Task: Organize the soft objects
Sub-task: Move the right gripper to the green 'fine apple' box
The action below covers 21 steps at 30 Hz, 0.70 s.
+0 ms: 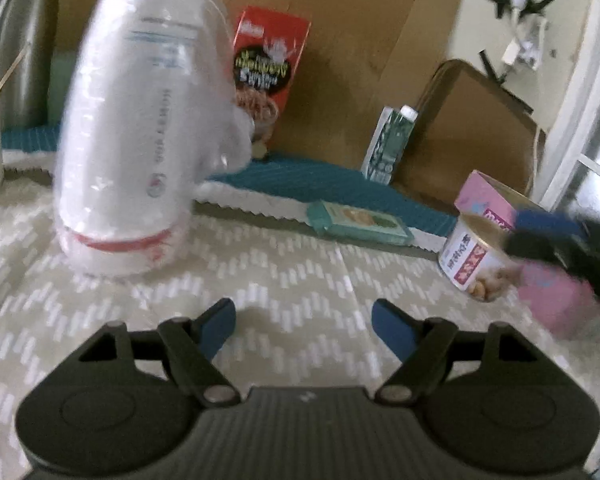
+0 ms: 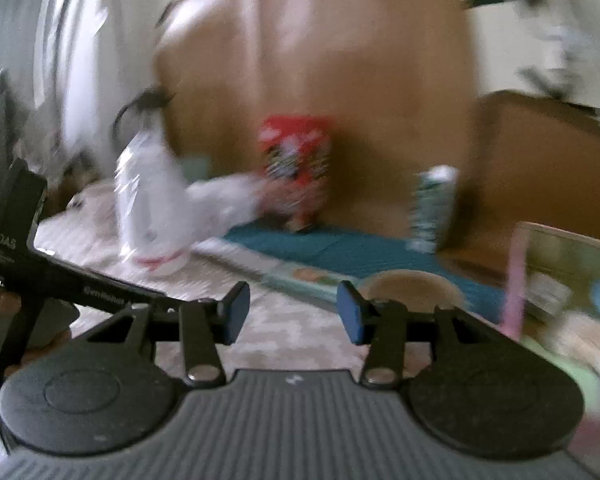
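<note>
The left tool (image 1: 303, 322) hovers wide and empty over the patterned cloth (image 1: 260, 280), the bagged stack of cups (image 1: 132, 136) ahead to its left, while the right tool (image 2: 292, 312), half open, holds nothing, a tin (image 2: 410, 286) just beyond it.

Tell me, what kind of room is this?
Probably a room in someone's home, set up with groceries on a table. A patterned tablecloth covers it, a red food box and a can stand there, and a window is at the right.
</note>
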Available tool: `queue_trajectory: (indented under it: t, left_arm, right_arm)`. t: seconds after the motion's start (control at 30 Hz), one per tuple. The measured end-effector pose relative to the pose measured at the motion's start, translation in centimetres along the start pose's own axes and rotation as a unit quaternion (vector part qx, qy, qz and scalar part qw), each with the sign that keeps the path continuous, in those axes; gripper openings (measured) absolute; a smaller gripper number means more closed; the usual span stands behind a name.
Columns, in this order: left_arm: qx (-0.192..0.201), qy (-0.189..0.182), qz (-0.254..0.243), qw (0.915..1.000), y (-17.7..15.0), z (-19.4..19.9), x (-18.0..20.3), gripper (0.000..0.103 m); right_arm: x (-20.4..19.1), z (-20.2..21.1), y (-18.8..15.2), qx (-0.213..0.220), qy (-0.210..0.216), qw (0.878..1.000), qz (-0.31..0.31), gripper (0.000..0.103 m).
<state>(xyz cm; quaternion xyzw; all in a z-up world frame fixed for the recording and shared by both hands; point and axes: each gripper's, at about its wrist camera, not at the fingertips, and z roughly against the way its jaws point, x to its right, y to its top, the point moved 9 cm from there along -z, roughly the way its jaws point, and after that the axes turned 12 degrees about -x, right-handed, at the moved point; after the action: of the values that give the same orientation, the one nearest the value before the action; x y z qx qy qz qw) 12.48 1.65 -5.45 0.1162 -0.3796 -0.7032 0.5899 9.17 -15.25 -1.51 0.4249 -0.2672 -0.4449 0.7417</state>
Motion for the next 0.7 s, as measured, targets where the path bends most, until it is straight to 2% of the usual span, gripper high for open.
queue_trajectory:
  t: [0.07,0.17,0.3,0.53,0.57,0.7]
  left_arm:
    - [0.009,-0.003,0.004,1.0,-0.1,0.5,0.1,0.079]
    - [0.022,-0.011,0.007,0.9997,-0.2,1.2,-0.2,0.079]
    - [0.051,-0.031,0.036,0.9976,0.0,2.3,-1.2,0.084]
    - [0.06,-0.051,0.059,0.9951,0.3,2.6,-1.7,0.085]
    - [0.061,-0.052,0.058,0.9951,0.3,2.6,-1.7,0.085]
    - [0.062,-0.056,0.062,0.9946,0.3,2.6,-1.8,0.085]
  right_arm:
    - [-0.4,-2.4,1.9,-0.045,0.002,0.997,0.055,0.065]
    - [-0.5,-6.3,3.8,-0.123,0.006,0.986,0.111,0.073]
    - [0.2,-10.7,4.8,-0.22,0.009,0.966,0.134,0.073]
    - [2.0,-15.7,4.7,-0.301,-0.019,0.94,0.156,0.075]
    - [2.0,-16.1,4.6,-0.307,-0.015,0.938,0.16,0.078]
    - [1.9,-17.4,4.1,-0.337,0.008,0.926,0.17,0.077]
